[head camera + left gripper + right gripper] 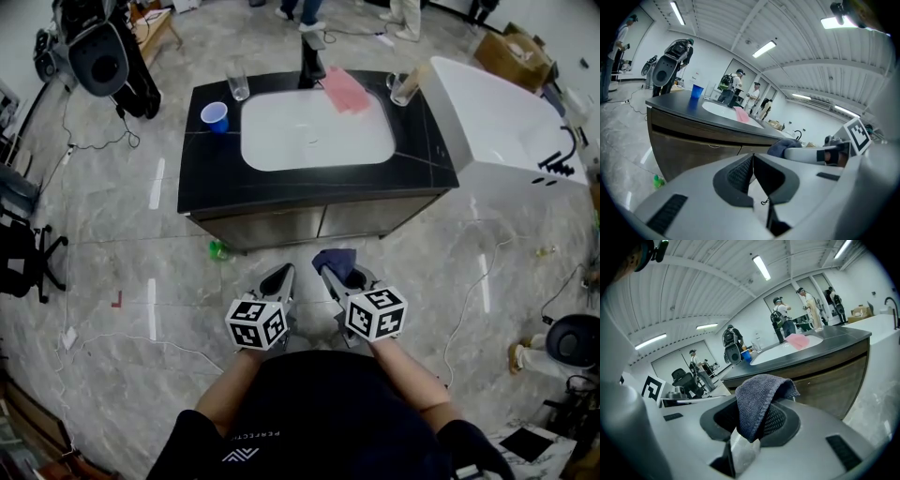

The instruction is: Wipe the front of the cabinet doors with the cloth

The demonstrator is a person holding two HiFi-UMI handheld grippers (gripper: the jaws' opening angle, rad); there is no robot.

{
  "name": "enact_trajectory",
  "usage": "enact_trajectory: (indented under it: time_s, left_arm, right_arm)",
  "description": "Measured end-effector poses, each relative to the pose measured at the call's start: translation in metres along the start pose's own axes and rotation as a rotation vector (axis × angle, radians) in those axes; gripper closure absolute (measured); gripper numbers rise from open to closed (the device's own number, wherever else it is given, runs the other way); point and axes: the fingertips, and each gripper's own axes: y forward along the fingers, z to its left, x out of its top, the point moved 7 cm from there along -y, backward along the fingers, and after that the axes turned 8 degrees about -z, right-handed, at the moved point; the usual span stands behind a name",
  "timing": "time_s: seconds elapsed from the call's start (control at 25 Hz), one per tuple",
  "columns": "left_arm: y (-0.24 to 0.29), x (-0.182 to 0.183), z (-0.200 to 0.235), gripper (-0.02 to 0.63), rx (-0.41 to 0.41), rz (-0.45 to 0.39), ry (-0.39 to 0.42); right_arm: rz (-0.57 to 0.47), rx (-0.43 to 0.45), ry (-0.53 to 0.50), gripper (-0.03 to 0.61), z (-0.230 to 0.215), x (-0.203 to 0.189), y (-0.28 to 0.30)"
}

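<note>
The right gripper pinches the cloth (its lower end buried between the jaws). The left gripper, pressed together, holds nothing, low-centre under the cabinet doors.

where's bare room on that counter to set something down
The counter is bare along the front of the basin, at the left corner in front of the blue cup, and right of the basin. The back edge is crowded: glass, faucet, pink cloth, tumbler.
</note>
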Motion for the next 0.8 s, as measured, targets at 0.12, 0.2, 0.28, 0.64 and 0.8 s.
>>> enact_trajectory:
  time_s: [0.12, 0.2, 0.28, 0.64, 0.8]
  left_arm:
    - [-0.005, -0.001, 0.000, 0.606, -0.020, 0.013, 0.036]
    - [-0.008, -0.001, -0.001, 0.606, -0.032, 0.015, 0.043]
    - [-0.011, 0.001, -0.002, 0.606, -0.038, 0.012, 0.043]
    - [-0.012, 0.003, -0.007, 0.606, -0.076, 0.016, 0.055]
    - [-0.011, 0.000, -0.011, 0.606, -0.084, 0.017, 0.055]
  right_arm:
    - [0.000, -0.009, -0.007, 0.465, 0.005, -0.009, -0.004]
    - [0.005, -0.012, -0.012, 0.465, 0.008, -0.014, -0.006]
    - [0.003, -0.013, -0.025, 0.465, 0.009, -0.015, -0.009]
    - [-0.039, -0.049, -0.059, 0.465, 0.011, -0.014, -0.019]
    - [-0.038, -0.050, -0.060, 0.465, 0.012, -0.014, -0.021]
